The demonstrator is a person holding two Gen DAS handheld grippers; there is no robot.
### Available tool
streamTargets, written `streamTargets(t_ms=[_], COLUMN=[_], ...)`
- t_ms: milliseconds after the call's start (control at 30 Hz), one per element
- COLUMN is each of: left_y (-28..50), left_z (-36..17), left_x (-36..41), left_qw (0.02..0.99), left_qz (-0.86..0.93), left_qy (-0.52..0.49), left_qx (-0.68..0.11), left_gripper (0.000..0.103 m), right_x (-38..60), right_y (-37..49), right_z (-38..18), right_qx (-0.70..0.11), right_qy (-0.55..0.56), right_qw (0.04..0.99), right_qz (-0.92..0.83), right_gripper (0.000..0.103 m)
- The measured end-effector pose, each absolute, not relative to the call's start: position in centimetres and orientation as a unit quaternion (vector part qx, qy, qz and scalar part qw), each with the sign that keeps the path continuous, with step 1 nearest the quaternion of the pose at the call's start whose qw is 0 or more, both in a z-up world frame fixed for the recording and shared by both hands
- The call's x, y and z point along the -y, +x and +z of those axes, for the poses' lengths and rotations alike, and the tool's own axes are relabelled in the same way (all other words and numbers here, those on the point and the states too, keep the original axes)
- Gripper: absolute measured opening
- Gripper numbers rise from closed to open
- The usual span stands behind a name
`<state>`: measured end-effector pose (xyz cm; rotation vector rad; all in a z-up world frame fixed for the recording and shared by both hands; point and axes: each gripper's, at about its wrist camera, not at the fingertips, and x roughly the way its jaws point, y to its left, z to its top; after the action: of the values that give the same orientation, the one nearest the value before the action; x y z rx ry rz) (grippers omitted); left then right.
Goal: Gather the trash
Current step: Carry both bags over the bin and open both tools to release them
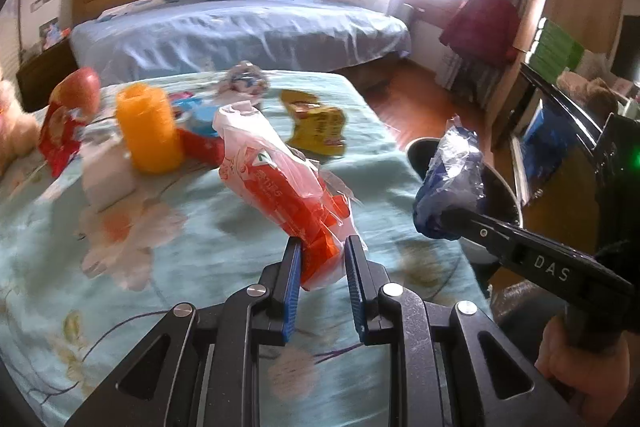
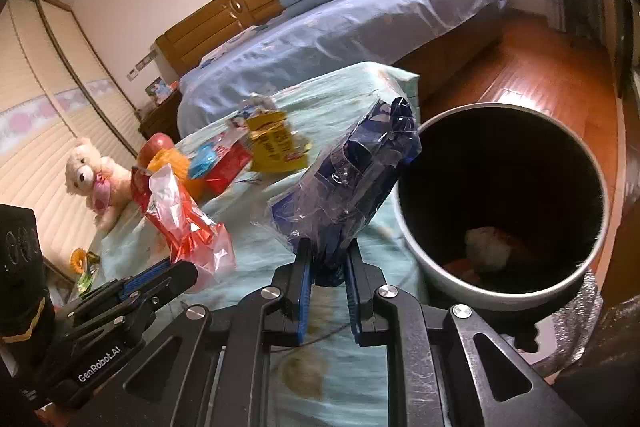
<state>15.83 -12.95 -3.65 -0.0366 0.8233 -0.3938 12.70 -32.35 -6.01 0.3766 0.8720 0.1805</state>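
**Two wrappers held aloft beside a bedroom bin**

Over a table draped in a pale green floral cloth (image 1: 192, 227), the left gripper (image 1: 322, 247) is clamped on the lower end of a crumpled orange-red and clear plastic snack wrapper (image 1: 280, 183), which stands up from its blue-padded fingers, clear of the cloth. Alongside it, the right gripper (image 2: 326, 259) is closed on the bottom of a crinkled dark blue and transparent plastic wrapper (image 2: 352, 179), also raised off the table and leaning toward a round grey waste bin with a dark interior (image 2: 424, 255). The bin stands just beside the table's edge on a wooden floor; something pale and something orange lie at its bottom, too dim to identify.

More litter lies on the cloth farther back: a yellow foil snack bag (image 1: 316, 123), a red packet (image 1: 58, 135), a crumpled blue and white wrapper (image 1: 244, 79) and a small light blue piece (image 1: 208, 117). Among them stand an orange ribbed plastic cup (image 1: 148, 129), a white tissue roll (image 1: 106, 175) and a red apple (image 1: 78, 87). A cream teddy bear (image 2: 96, 179) sits at the table's far corner. Behind is a bed with blue sheets (image 1: 240, 35).
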Motion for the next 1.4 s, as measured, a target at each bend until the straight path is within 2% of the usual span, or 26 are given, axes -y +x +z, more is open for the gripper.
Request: streamTargets(t_ms=[1400], left_y=[20.6], left_z=[-4.5], left_x=[26.6], left_qw=[0.870], left_qz=[-0.266], left_qy=[0.041], left_qx=[-0.412], left_gripper=[0.021], right_x=[43.4], right_y=[14.2], right_z=[-7.8], right_qx=[-0.441], right_qy=[0.193], right_qw=[0.877], right_qz=[-0.008], right_gripper=[0.015])
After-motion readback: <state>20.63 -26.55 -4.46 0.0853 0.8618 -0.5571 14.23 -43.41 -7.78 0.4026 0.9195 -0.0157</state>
